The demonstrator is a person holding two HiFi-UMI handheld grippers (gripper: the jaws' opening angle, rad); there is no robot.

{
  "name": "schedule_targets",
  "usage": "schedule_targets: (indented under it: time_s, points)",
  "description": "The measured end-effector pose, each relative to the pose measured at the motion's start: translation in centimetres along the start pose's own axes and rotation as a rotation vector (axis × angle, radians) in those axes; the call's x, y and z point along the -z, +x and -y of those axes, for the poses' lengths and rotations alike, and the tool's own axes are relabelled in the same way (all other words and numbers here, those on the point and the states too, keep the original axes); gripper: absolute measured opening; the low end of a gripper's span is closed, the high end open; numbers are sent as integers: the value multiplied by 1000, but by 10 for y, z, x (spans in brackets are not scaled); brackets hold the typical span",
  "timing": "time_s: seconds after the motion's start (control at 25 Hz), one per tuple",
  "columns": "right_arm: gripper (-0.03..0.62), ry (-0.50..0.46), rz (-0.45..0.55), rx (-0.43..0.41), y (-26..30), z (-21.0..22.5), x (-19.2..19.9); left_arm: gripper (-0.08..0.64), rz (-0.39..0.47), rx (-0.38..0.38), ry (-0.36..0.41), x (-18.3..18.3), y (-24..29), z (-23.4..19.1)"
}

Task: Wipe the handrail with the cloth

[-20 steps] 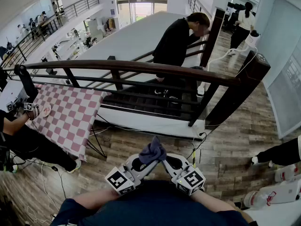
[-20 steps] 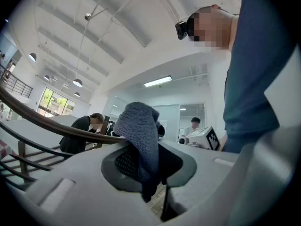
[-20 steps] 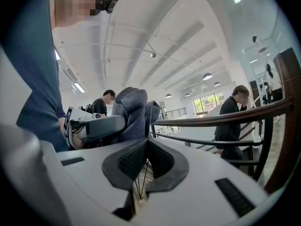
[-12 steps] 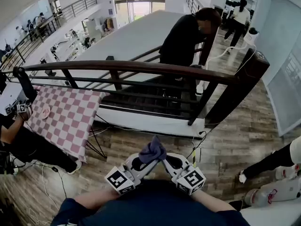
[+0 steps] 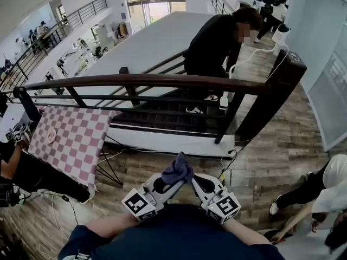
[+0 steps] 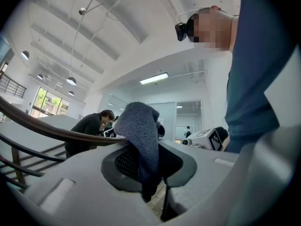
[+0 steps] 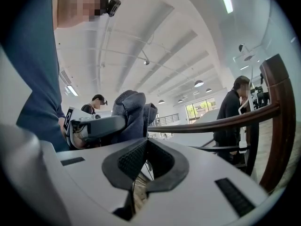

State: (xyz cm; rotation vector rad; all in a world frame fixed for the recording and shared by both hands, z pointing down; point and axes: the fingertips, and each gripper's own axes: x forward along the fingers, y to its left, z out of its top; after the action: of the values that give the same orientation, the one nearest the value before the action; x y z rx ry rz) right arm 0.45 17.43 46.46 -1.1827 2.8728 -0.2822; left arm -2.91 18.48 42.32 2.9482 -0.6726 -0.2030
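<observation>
A dark brown wooden handrail (image 5: 162, 80) curves across the head view above black rails and shows as well in the left gripper view (image 6: 47, 131) and the right gripper view (image 7: 221, 122). Both grippers are held close to my body, well short of it. A blue-grey cloth (image 5: 177, 170) sticks up where their tips meet. My left gripper (image 5: 172, 182) is shut on the cloth (image 6: 139, 132), which hangs through its jaws (image 6: 153, 175). My right gripper (image 5: 191, 180) is shut with nothing between its pads (image 7: 143, 161); the cloth (image 7: 131, 112) stands just beyond its tip.
A thick newel post (image 5: 274, 96) ends the handrail at the right. A person in black (image 5: 217, 39) bends over beyond the rail by the stairs. A pink checked table (image 5: 70, 140) stands at the left. Another person (image 5: 325, 188) crouches at the right on the wooden floor.
The grippers and cloth have stayed where they were. The person in black has shifted along the rail, and a person in white has come in at the right.
</observation>
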Motion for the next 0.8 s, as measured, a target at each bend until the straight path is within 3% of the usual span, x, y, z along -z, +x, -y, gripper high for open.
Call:
schedule_targets:
  time_s: [0.28,0.4,0.6,0.8]
  points:
    - [11,33,23,-14,-33,46,5,64,-37,4,-15,26,54,18]
    - [11,37,-21,-19,-36,61,13,64,-43,-1,-21,32,69,15]
    - [11,47,-25,-10,-16,80,9,64,-42,-9,-41,29,77,-11]
    - [11,21,-61,27,31,104,9,64,-11,6,-64,29,82,-68]
